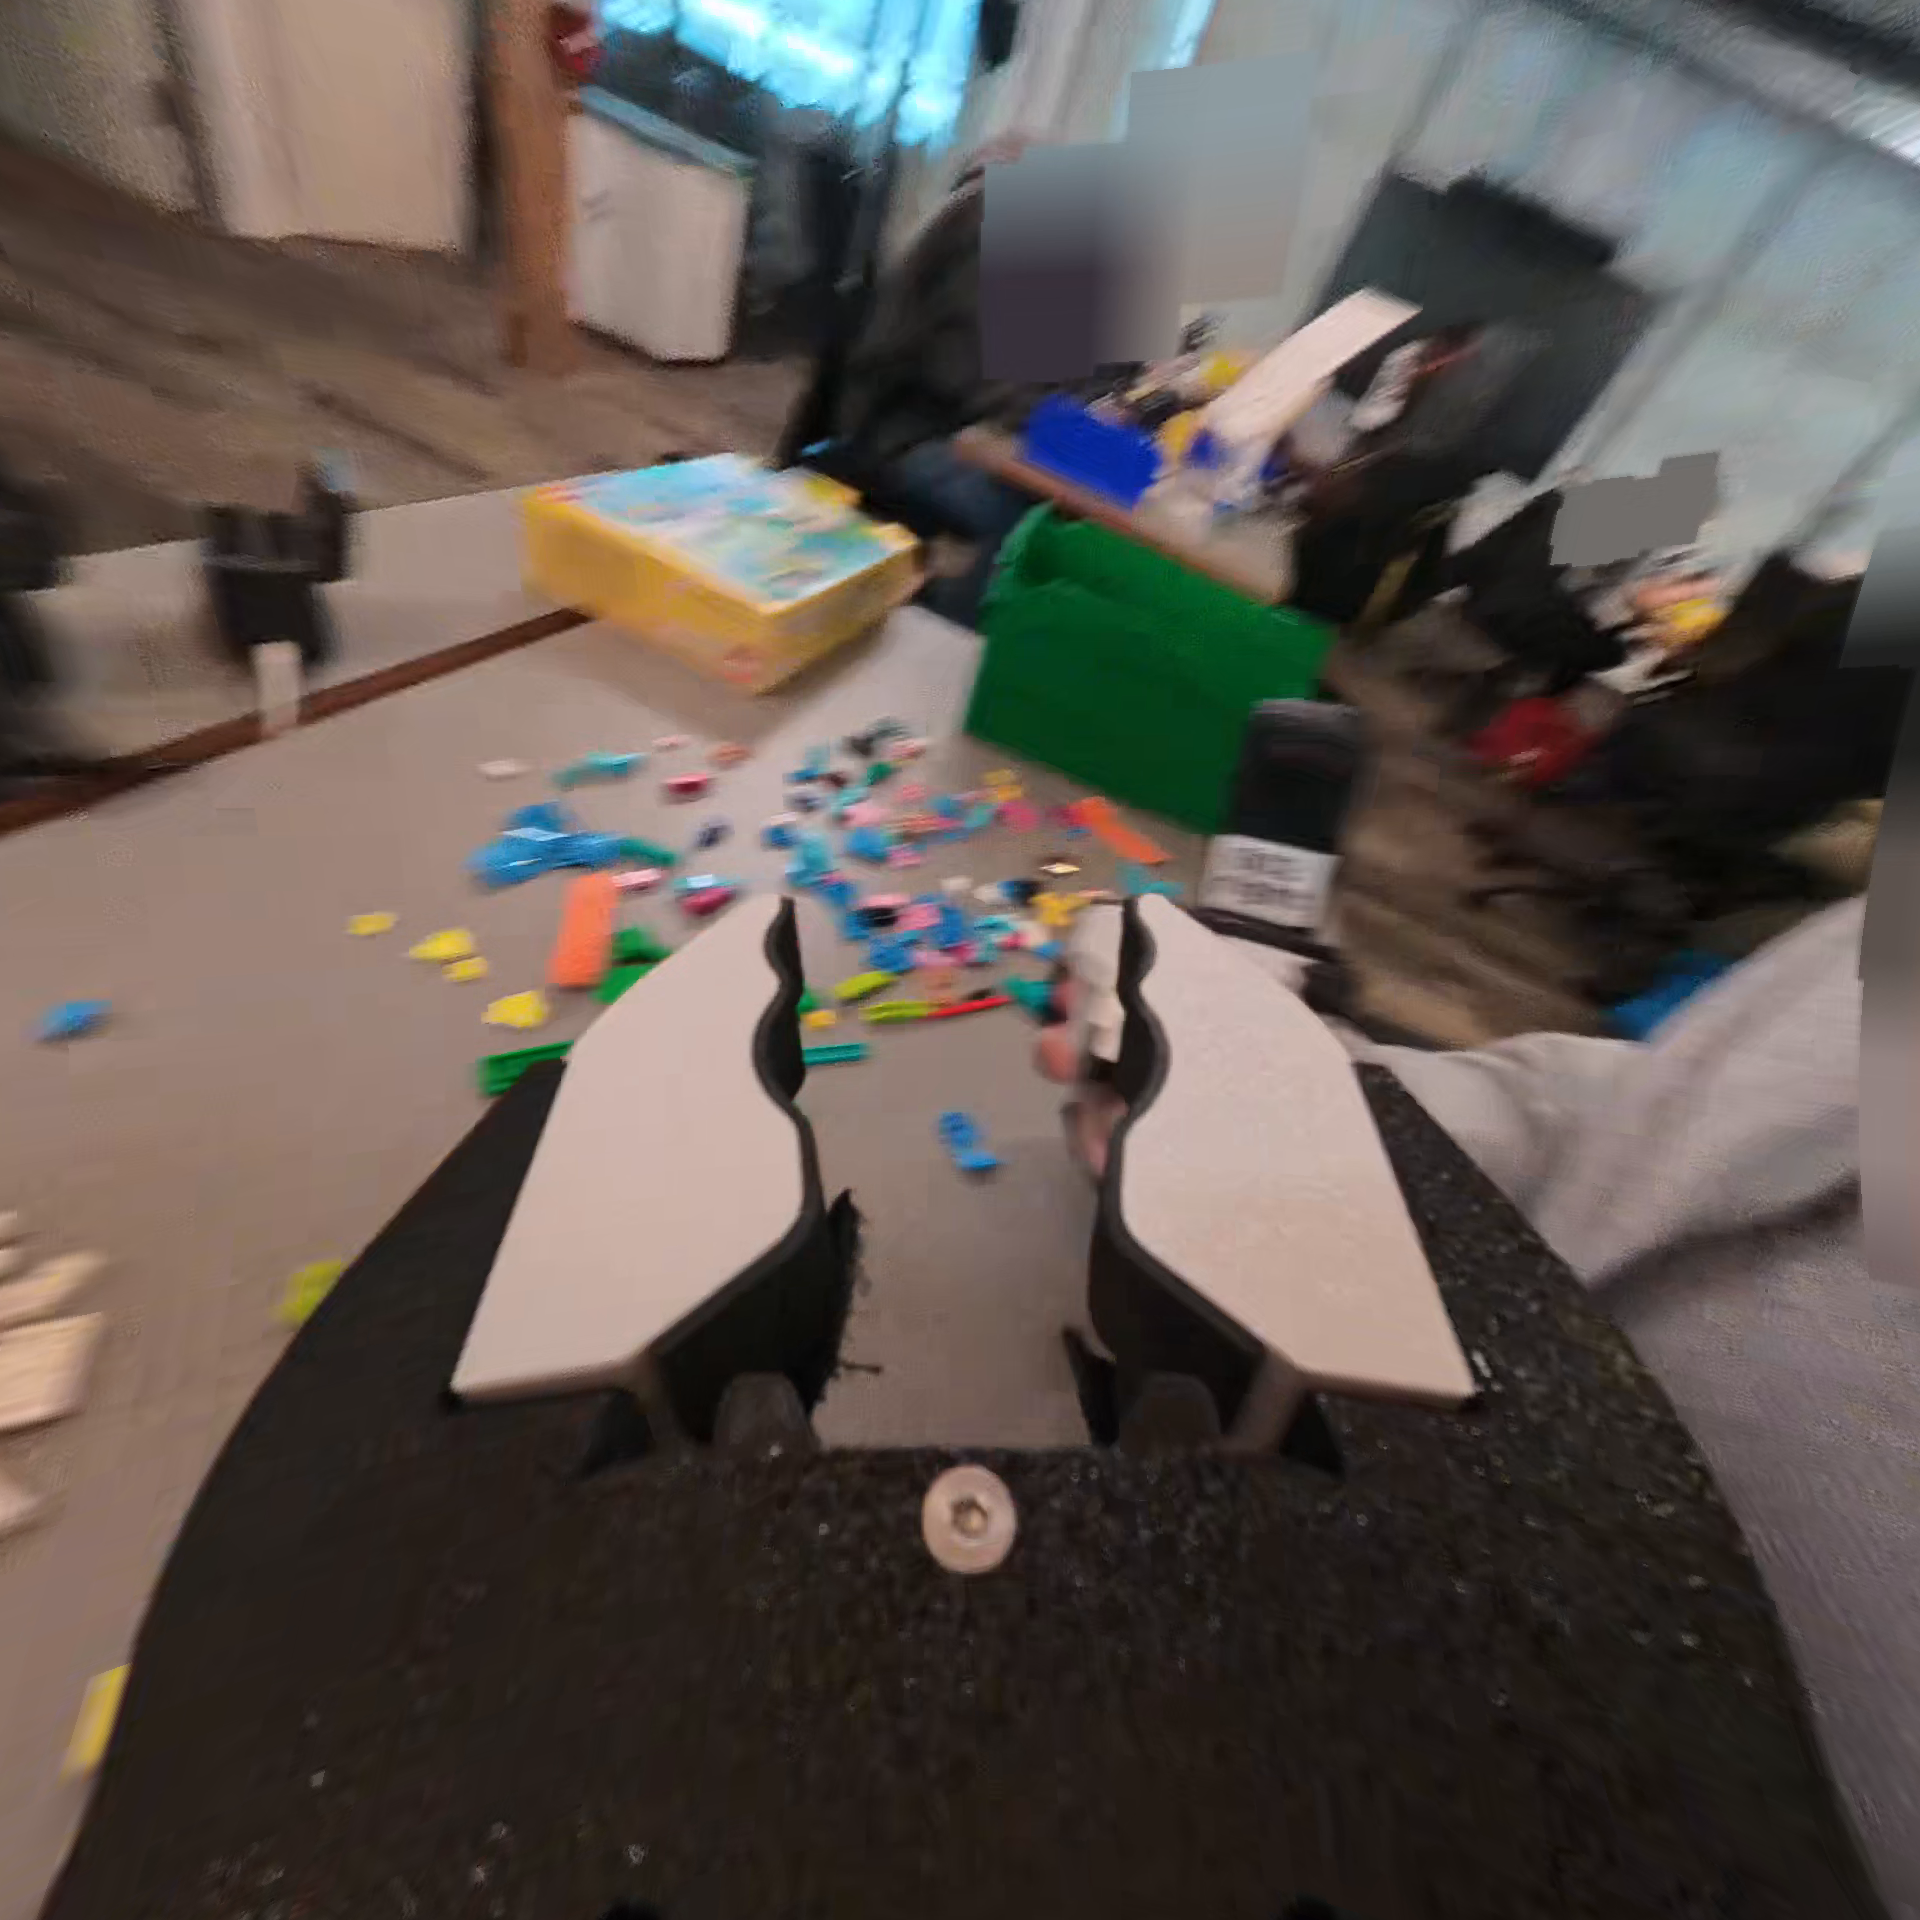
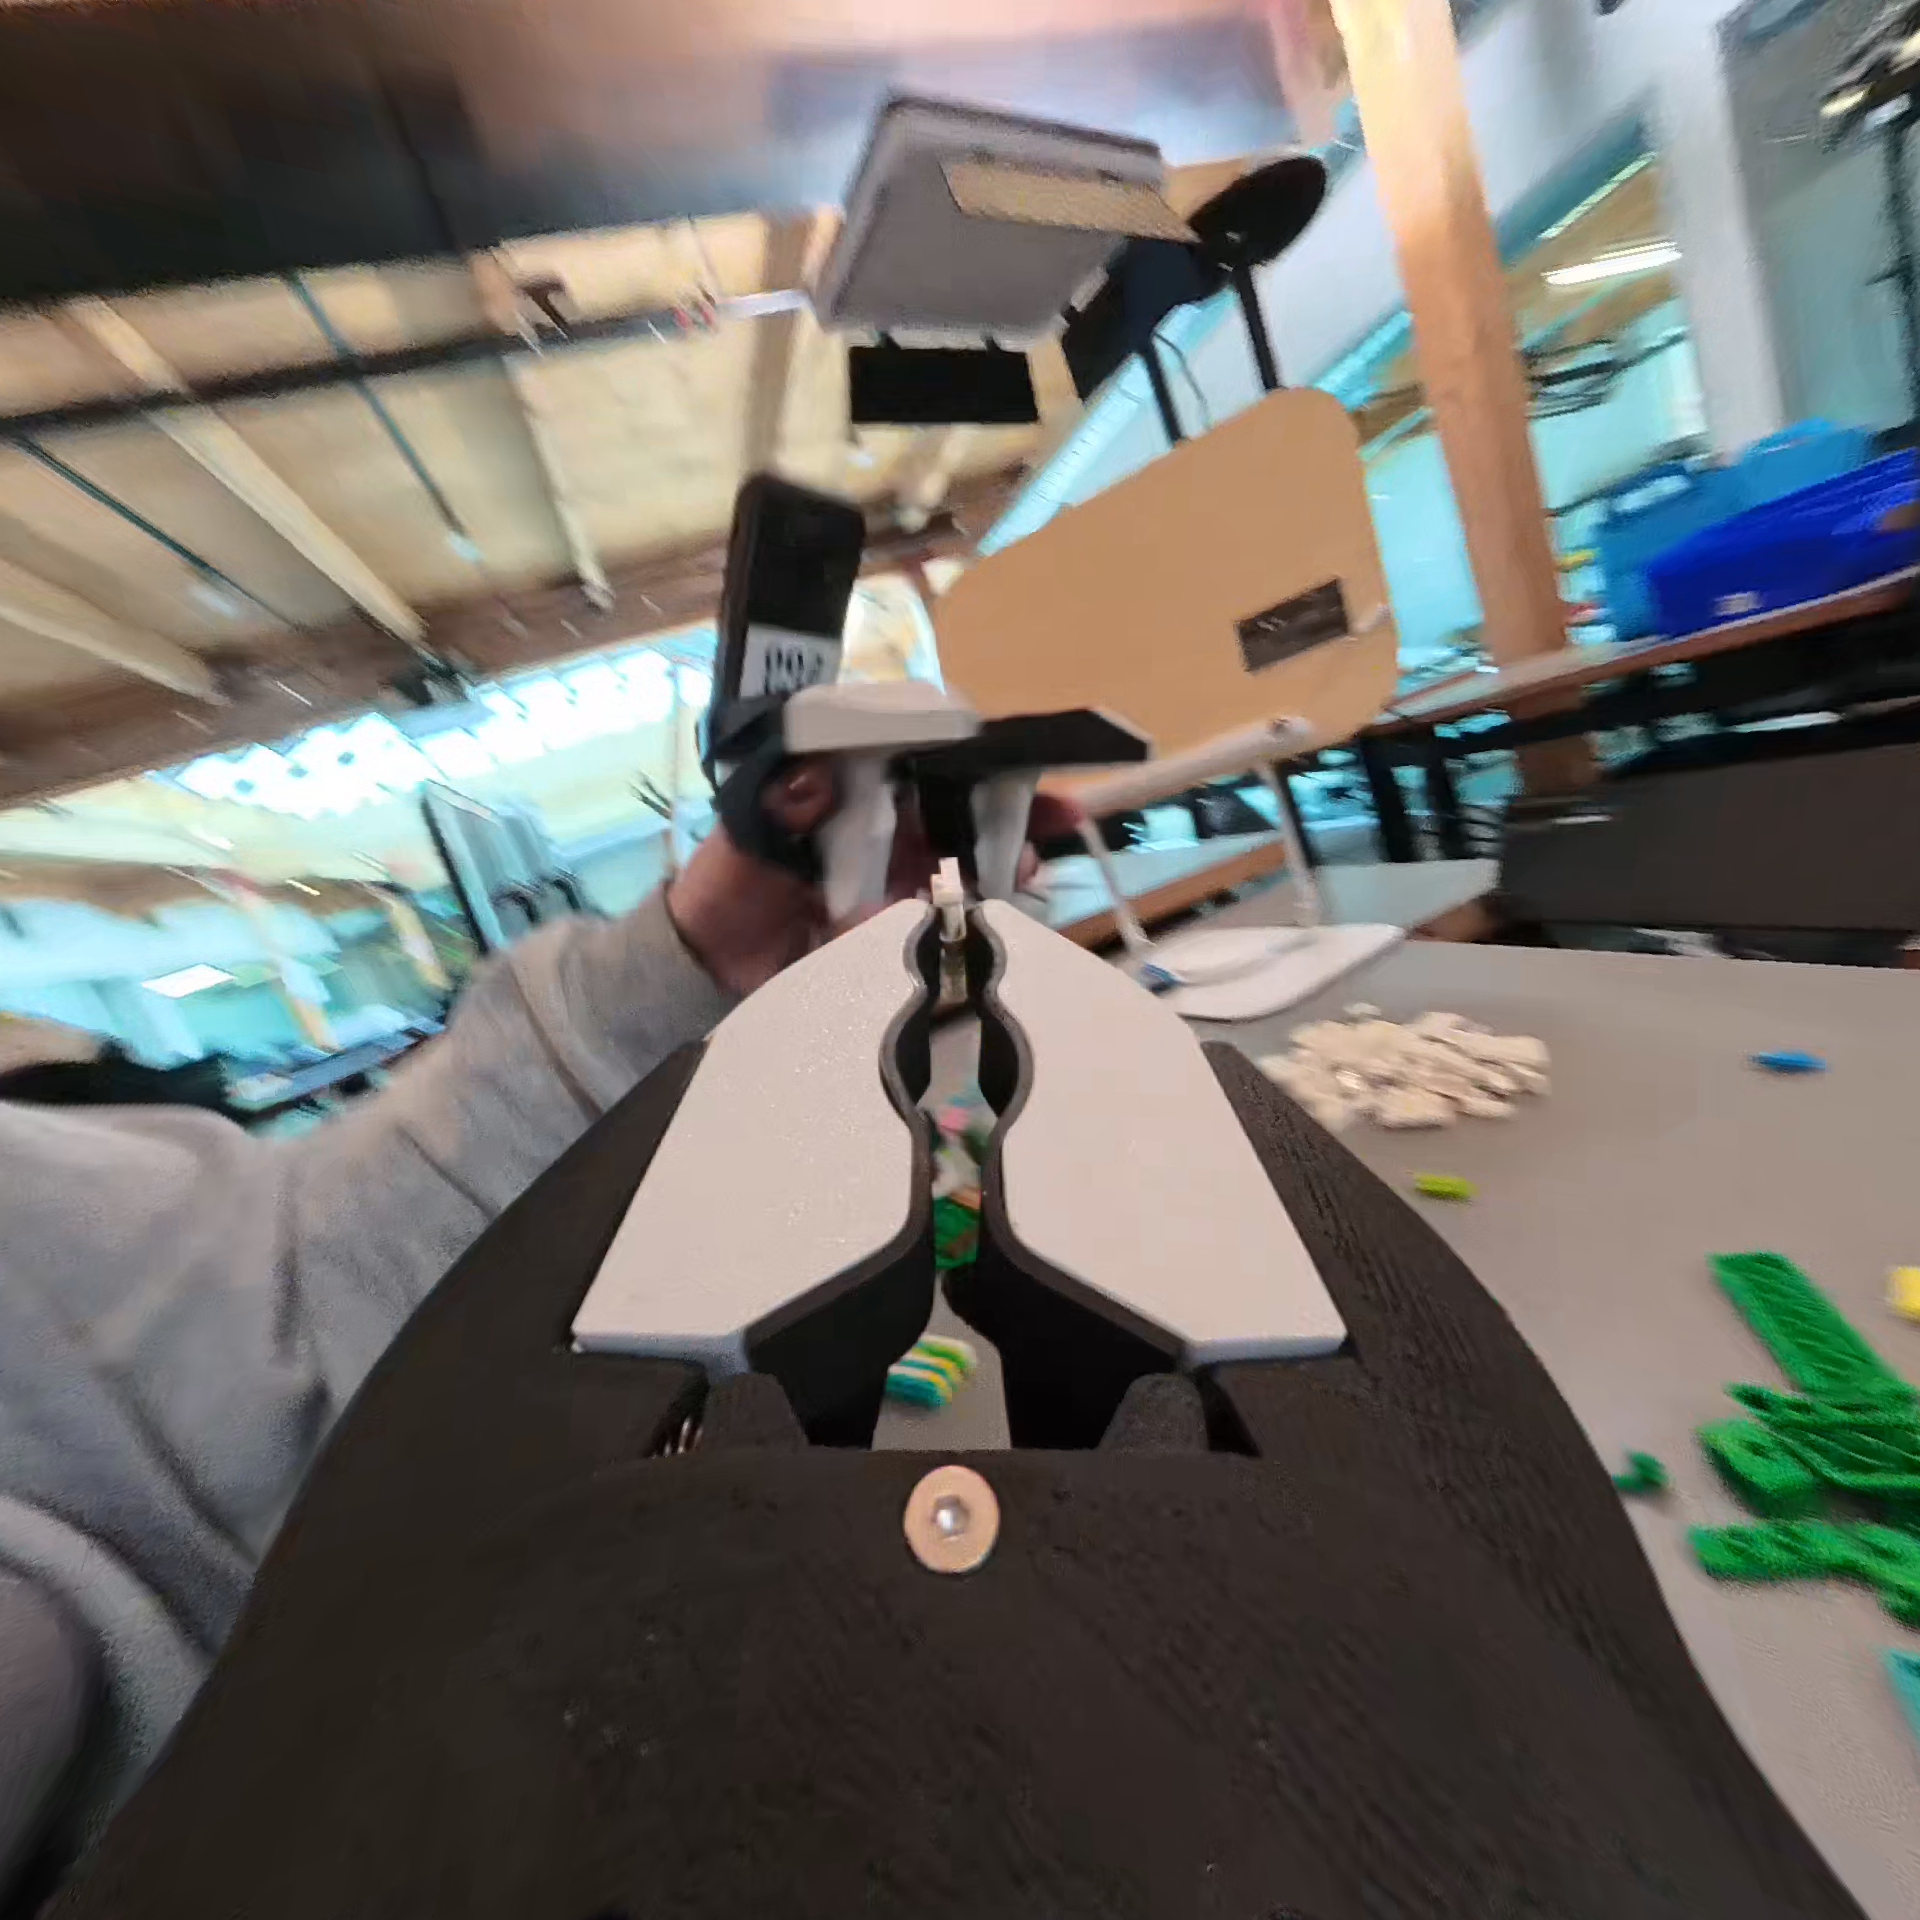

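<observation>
Left gripper [image 1: 961, 925]: jaws spread wide, nothing between the pads. Tilted down over the grey table [image 1: 208, 1039], pointing at the brick pile [image 1: 883, 894].
Left gripper, from the right cam: raised, [image 2: 920, 862], fingers pointing down, just above and behind the right tips. Hand [image 2: 758, 894] wraps its handle, grey sleeve [image 2: 416, 1060] running back to the left edge. Black phone-like unit [image 2: 795, 582] stands upright on top.
Right gripper [image 2: 951, 920]: jaws pressed nearly together, pinching a small white piece [image 2: 948, 902] at the very tips. Piece pokes up past the tips; pads on both sides of it. Gripper pitched up, w/ ceiling and a pale lamp [image 2: 987, 218] filling the upper view.
White piece, from the left cam: pale blurred thing [image 1: 1091, 977] beside the left gripper's right finger, fingertips of a hand [image 1: 1081, 1101] below it. Touching or not: can't tell, too blurred.
Right arm: grey sleeve [image 1: 1610, 1101] comes in from the right edge, low over the table.
Table, far side: yellow box [image 1: 717, 571], green bin [image 1: 1132, 675], loose bricks in blue, pink, yellow, orange.
Table, right cam: green plates [image 2: 1818, 1434] at right, heap of white bits [image 2: 1403, 1070] past the right finger, striped brick [image 2: 930, 1371] seen under the jaws.
</observation>
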The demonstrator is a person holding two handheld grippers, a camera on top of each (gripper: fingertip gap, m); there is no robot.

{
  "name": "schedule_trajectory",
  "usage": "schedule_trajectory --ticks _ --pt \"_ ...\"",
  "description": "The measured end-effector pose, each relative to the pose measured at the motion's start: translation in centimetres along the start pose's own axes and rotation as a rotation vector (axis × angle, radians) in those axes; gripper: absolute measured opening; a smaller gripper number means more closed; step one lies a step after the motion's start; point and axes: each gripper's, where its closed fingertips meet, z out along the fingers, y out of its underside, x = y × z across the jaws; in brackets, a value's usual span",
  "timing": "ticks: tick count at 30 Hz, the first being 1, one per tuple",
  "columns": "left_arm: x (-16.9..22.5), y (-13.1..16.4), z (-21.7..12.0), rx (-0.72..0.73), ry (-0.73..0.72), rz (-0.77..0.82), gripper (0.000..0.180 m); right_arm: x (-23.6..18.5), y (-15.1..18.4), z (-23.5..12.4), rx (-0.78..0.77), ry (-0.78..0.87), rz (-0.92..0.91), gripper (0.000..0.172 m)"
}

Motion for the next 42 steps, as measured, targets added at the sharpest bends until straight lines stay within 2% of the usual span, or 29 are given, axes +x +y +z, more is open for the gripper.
schedule_trajectory --ticks 2,6,9,13,17,20,22,27,34,36,38,42 --pt "3.0 1.1 0.0 0.017 0.065 0.009 0.056 -0.8 -0.9 -0.2 0.059 -0.073 0.084 0.002" --pt "5.4 3.4 0.5 -0.001 0.074 0.042 0.043 -2.1 -1.4 -0.3 0.094 -0.155 0.118 0.002" --pt "5.3 4.3 0.9 -0.021 0.052 0.057 0.032 -2.7 -1.4 -0.3 0.094 -0.182 0.104 0.002" --pt "6.3 4.2 1.1 0.015 0.130 0.025 0.014 -3.0 -1.4 -0.3 0.085 -0.196 0.089 0.001" --pt "6.5 4.3 1.0 0.039 0.146 0.005 0.004 -3.3 -0.9 -0.2 0.054 -0.206 0.059 0.002" --pt "6.4 4.5 0.8 0.047 0.148 -0.005 0.004 -3.4 -0.6 -0.1 0.035 -0.197 0.018 0.002" --pt "6.1 4.7 0.6 0.047 0.124 -0.010 0.004 -3.3 -0.3 0.0 0.011 -0.154 -0.087 0.001" --pt "5.8 5.1 0.3 0.042 0.103 -0.030 0.004 -3.3 0.2 0.1 -0.043 0.009 -0.564 0.003" --pt "5.7 5.8 0.0 0.020 0.105 -0.055 0.003 -2.3 0.9 0.2 -0.099 0.204 -1.037 0.002" --pt "4.8 5.5 -0.3 0.036 0.053 -0.059 0.004 -2.0 0.9 0.3 -0.101 0.235 -1.049 0.002" --pt "1.9 4.8 -1.2 0.031 -0.089 -0.057 0.004 -1.1 0.8 0.2 -0.120 0.288 -1.037 0.002" --pt "-8.8 3.9 -4.5 -0.231 -0.547 0.125 0.004 0.9 0.7 0.0 -0.148 0.373 -0.940 0.002"
